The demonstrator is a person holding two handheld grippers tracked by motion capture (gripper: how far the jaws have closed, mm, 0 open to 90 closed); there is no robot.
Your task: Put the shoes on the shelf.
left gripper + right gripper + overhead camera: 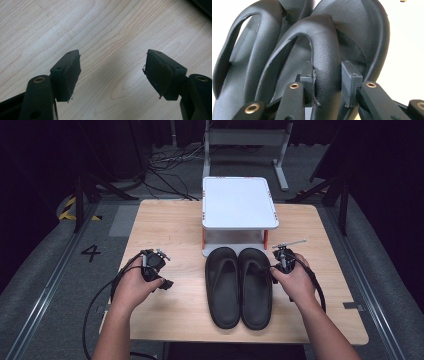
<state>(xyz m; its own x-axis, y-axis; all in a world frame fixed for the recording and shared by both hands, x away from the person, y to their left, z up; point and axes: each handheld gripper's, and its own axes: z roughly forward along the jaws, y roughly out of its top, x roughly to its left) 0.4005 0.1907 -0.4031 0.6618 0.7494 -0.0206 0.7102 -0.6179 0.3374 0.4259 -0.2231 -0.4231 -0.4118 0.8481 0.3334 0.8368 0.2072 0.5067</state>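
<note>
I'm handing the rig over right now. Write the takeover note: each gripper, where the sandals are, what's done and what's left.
Right gripper: shut on the strap of the right sandal, which lies flat on the table.
Left gripper: open, nothing between its jaws, over bare wood, left of the sandals.
Left sandal: beside its mate, just in front of the white rack.
Done: strap gripped.
Left: likely lifting both sandals onto the rack; neither is on it yet.

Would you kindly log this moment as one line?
right gripper: shut on right sandal strap | left gripper: open over table | left sandal: flat beside it
</note>
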